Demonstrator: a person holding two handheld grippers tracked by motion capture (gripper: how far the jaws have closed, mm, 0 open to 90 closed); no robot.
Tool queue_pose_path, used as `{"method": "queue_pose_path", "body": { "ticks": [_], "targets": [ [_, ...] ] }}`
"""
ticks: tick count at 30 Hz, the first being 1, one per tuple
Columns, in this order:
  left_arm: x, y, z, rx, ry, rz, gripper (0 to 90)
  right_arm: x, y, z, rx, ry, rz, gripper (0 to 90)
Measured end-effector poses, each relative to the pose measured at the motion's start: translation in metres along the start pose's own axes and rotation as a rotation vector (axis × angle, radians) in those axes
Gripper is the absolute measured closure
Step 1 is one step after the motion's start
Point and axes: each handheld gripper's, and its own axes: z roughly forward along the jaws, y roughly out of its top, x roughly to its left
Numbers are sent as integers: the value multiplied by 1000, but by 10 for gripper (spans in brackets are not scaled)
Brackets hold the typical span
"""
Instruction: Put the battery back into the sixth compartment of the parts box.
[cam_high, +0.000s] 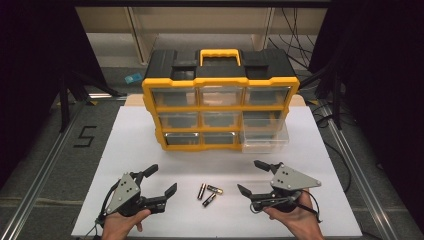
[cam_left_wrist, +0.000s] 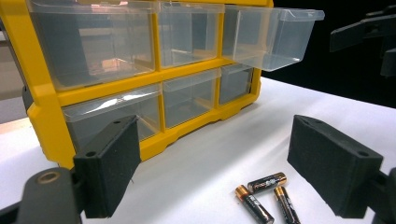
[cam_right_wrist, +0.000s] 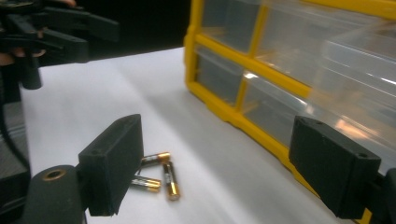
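Observation:
Three AA batteries (cam_high: 210, 192) lie loose on the white tabletop (cam_high: 150, 145), between my two grippers. Behind them stands a yellow and black drawer organizer (cam_high: 220, 100) with clear drawers. One clear drawer (cam_high: 265, 140) in its right-hand column is pulled out and looks empty. My left gripper (cam_high: 162, 179) is open, left of the batteries, with nothing between its fingers. My right gripper (cam_high: 249, 176) is open too, right of the batteries. The batteries (cam_left_wrist: 266, 196) lie low between the left jaws, farther off. In the right gripper view the batteries (cam_right_wrist: 159, 175) lie beside the left jaw.
The organizer (cam_left_wrist: 46, 116) takes up the back middle of the table, with the pulled-out drawer (cam_left_wrist: 275, 37) jutting toward me. Its yellow frame (cam_right_wrist: 252, 126) is close on the right gripper's right. Dark floor, rails and cables surround the table.

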Motion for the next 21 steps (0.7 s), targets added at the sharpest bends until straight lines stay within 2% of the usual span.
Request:
{"method": "queue_pose_path", "body": {
  "ticks": [1, 2, 3, 4, 10, 13, 14, 19, 21],
  "targets": [
    [0, 0, 0, -1, 0, -1, 164, 1, 2, 4, 1, 10, -12, 183],
    [0, 0, 0, -1, 0, -1, 164, 2, 5, 7, 19, 39, -22, 172],
    [0, 0, 0, -3, 0, -2, 164, 2, 5, 7, 19, 39, -22, 172],
    [0, 0, 0, -2, 3, -9, 164, 4, 10, 15, 44, 91, -47, 161],
    [0, 0, 0, -4, 0, -1, 164, 11, 20, 36, 121, 179, -92, 157],
    [1, 0, 0, -16, -8, 2, 164, 14, 24, 45, 158, 202, -121, 163],
    [0, 0, -1, -2, 1, -8, 164, 15, 25, 48, 171, 212, -125, 165],
    [-1, 0, 0, -6, -2, -7, 164, 21, 27, 62, 246, 250, -186, 189],
    [-1, 0, 0, -5, -2, -8, 164, 22, 28, 65, 258, 254, -200, 194]
  ]
}}
